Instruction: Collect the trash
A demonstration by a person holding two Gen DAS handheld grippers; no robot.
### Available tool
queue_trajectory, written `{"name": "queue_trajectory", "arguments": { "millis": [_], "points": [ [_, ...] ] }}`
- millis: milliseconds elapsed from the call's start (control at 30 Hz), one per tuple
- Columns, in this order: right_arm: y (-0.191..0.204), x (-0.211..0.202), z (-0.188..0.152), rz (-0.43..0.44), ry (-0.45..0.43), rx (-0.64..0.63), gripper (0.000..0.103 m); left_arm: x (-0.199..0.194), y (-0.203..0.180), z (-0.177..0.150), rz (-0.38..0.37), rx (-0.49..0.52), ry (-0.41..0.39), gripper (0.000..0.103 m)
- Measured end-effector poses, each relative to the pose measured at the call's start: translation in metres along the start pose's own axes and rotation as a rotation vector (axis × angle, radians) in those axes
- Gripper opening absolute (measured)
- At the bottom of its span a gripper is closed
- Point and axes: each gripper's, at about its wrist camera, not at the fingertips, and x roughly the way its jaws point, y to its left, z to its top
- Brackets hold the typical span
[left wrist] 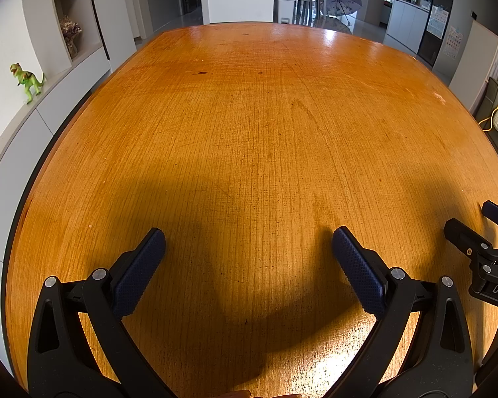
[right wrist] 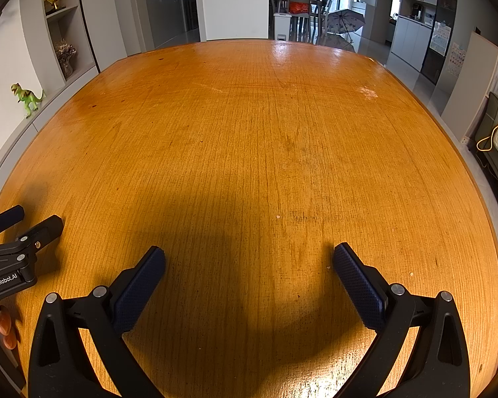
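My left gripper hovers open over the near part of a bare orange wooden table, nothing between its blue-padded fingers. My right gripper is open too, beside it over the same table. Each shows at the edge of the other's view: the right gripper at the far right, the left gripper at the far left. No trash shows on the tabletop, only a few tiny specks and dark stains.
A grey sideboard with a green toy dinosaur runs along the table's left edge. Shelves with dried flowers stand behind it. Beyond the far edge are a white bin, chairs and an open umbrella. A sofa lies right.
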Motion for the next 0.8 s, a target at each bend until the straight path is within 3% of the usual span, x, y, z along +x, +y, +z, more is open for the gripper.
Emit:
{"name": "queue_trajectory", "arguments": {
  "millis": [800],
  "points": [
    [-0.0001, 0.0000, 0.0000, 0.000, 0.000, 0.000, 0.101, 0.0014, 0.0009, 0.0003, -0.003, 0.005, 0.000, 0.097]
  ]
}}
